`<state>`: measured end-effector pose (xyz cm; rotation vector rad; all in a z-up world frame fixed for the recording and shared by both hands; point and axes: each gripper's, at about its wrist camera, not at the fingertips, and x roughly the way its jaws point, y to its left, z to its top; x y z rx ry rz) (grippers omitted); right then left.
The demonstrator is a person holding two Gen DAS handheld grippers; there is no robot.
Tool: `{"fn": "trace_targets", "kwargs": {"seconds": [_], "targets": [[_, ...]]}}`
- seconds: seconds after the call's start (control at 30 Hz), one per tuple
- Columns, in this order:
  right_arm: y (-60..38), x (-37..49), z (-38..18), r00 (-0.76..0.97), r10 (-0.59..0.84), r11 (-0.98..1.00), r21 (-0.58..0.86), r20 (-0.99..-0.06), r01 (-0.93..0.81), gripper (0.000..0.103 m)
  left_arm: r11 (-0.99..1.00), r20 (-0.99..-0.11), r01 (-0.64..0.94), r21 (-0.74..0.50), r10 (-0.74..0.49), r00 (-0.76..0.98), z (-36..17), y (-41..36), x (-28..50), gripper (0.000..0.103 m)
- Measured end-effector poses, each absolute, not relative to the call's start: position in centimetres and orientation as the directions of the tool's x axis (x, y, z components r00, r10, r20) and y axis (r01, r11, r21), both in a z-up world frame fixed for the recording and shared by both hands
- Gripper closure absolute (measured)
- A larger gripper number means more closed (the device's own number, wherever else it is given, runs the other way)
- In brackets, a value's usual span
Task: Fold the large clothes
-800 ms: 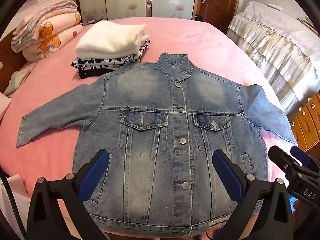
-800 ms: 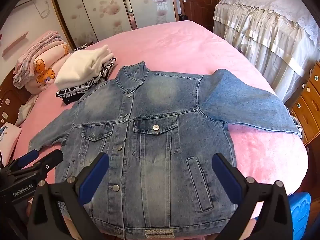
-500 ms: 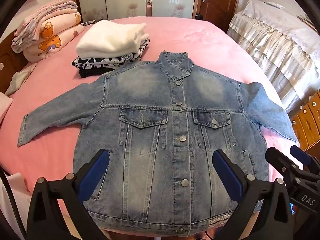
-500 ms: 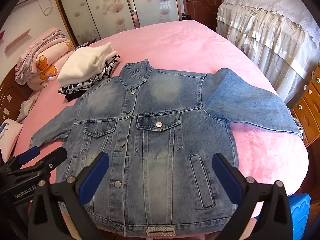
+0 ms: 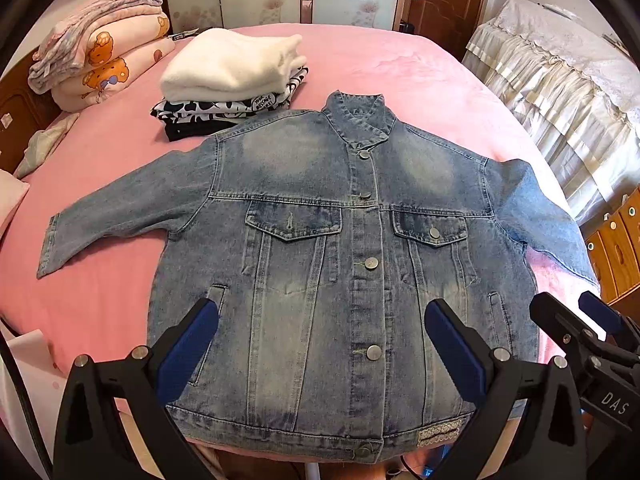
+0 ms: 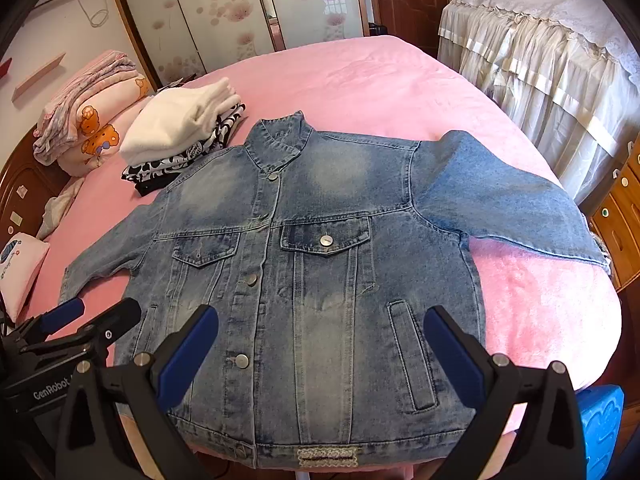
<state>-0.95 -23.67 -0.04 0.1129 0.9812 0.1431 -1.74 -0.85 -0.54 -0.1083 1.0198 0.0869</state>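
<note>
Denim jacket lies flat, front up and buttoned, sleeves spread, on the pink bed. Left gripper and right gripper hang above the jacket's hem, jaws wide apart, holding nothing. Beyond the jacket's collar, a stack of folded clothes; farther off, folded quilts.

Pink bed, denim jacket, folded stack, seemingly quilts
</note>
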Motion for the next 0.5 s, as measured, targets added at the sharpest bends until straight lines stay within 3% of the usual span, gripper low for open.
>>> {"fn": "trace_targets", "kwargs": {"seconds": [0.5], "targets": [[-23.7, -1.7, 0.2, 0.554, 0.176, 0.984, 0.163, -0.813, -0.073, 0.000, 0.991, -0.842, -0.125, -0.039, 0.035, 0.539, 0.4, -1.0, -2.8, 0.001]]}}
